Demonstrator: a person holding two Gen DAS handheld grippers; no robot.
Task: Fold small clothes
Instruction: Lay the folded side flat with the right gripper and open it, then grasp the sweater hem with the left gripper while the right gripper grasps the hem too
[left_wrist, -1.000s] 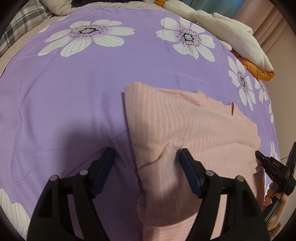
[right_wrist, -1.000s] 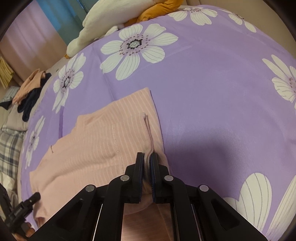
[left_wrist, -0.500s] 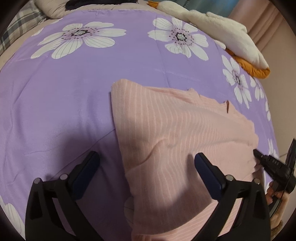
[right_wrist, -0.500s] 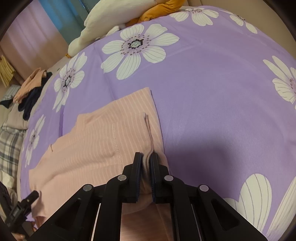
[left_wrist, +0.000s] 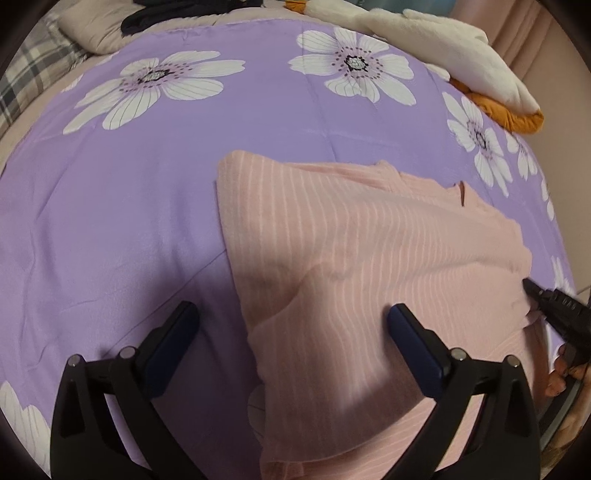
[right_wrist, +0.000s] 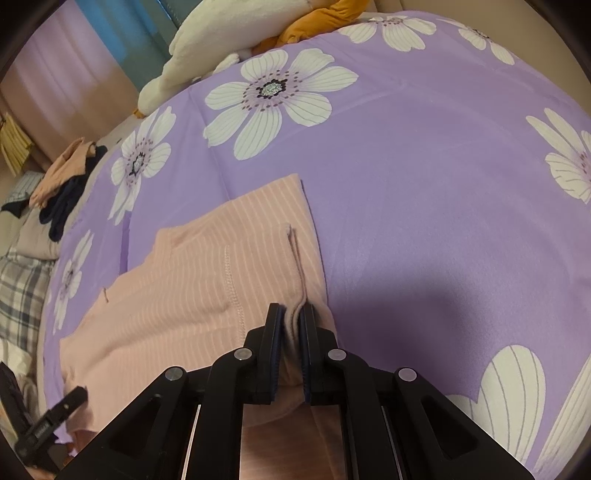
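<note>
A pink striped garment (left_wrist: 362, 251) lies partly folded on the purple flowered bedspread (left_wrist: 110, 221). My left gripper (left_wrist: 291, 321) is wide open above the garment's near left edge and holds nothing. The right gripper's tip shows at the garment's right edge in the left wrist view (left_wrist: 532, 288). In the right wrist view my right gripper (right_wrist: 293, 314) is shut on a pinched fold of the pink garment (right_wrist: 207, 280) at its near right edge. The left gripper shows at the bottom left of that view (right_wrist: 74, 395).
A white and orange plush pile (left_wrist: 461, 66) lies at the far right of the bed. Dark and peach clothes (right_wrist: 66, 184) and a plaid pillow (right_wrist: 22, 291) lie at the bed's left end. Curtains (right_wrist: 74, 74) hang behind.
My left gripper has opened wider and let go of the pink fabric, then drawn back a little. My right gripper has stayed shut on the garment's edge.
</note>
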